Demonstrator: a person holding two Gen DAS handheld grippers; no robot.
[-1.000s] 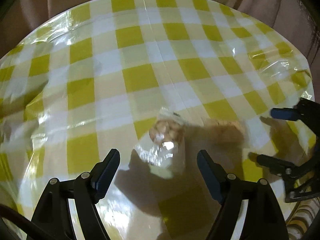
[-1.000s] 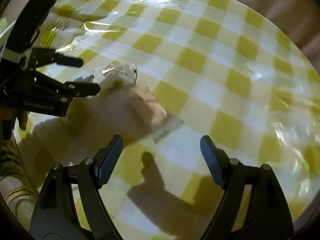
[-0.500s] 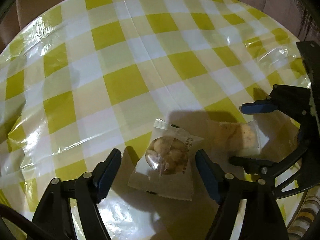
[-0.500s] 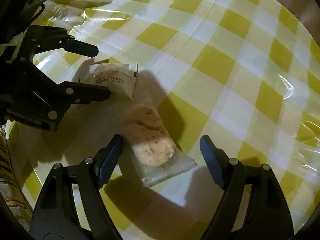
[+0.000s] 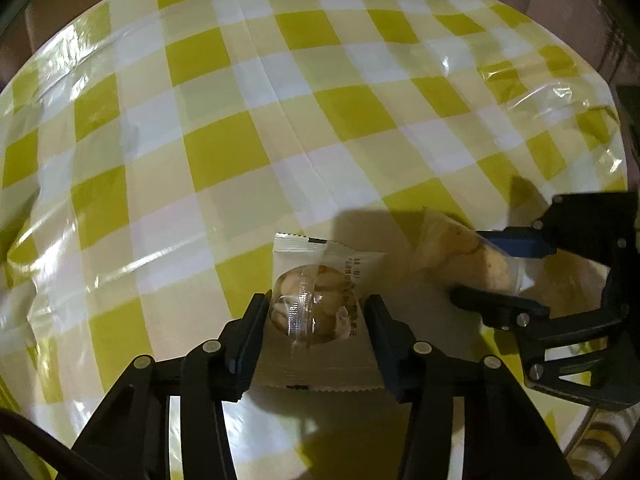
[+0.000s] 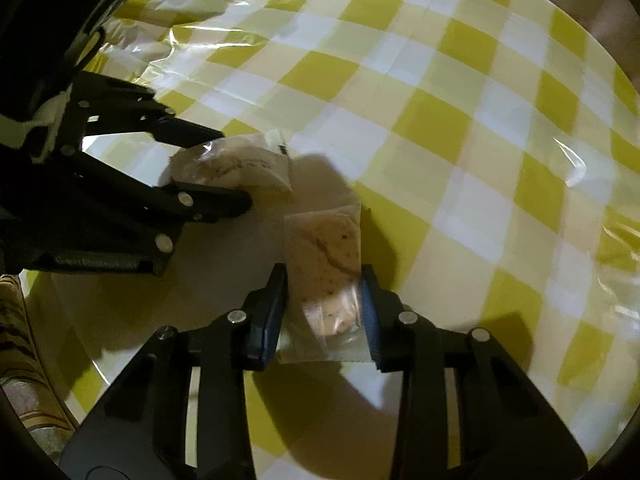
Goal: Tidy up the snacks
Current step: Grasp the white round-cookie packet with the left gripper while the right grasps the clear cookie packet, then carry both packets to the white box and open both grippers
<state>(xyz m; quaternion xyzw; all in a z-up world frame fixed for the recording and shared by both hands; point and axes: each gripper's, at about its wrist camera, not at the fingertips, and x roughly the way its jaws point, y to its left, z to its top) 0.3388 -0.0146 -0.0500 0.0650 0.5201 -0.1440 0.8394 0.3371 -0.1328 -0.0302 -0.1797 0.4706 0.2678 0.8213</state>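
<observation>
Between the jaws of the left gripper (image 5: 314, 314) sits a white snack packet (image 5: 320, 308) with a clear window showing pale nuts. The jaws are closing, and both blue pads press its sides at the window. Its near serrated edge lies behind the fingertips and its far sealed edge reaches out beyond them.

The right gripper (image 6: 322, 312) is closing too, its pads pinching the near end of a clear-wrapped speckled biscuit (image 6: 324, 268). The rest of the wrapper runs forward past the jaws and lifts off the surface (image 6: 460, 128).

The two packets lie near each other. Beyond both pairs of jaws spreads the yellow-and-white checked cover under glossy, wrinkled plastic film.
</observation>
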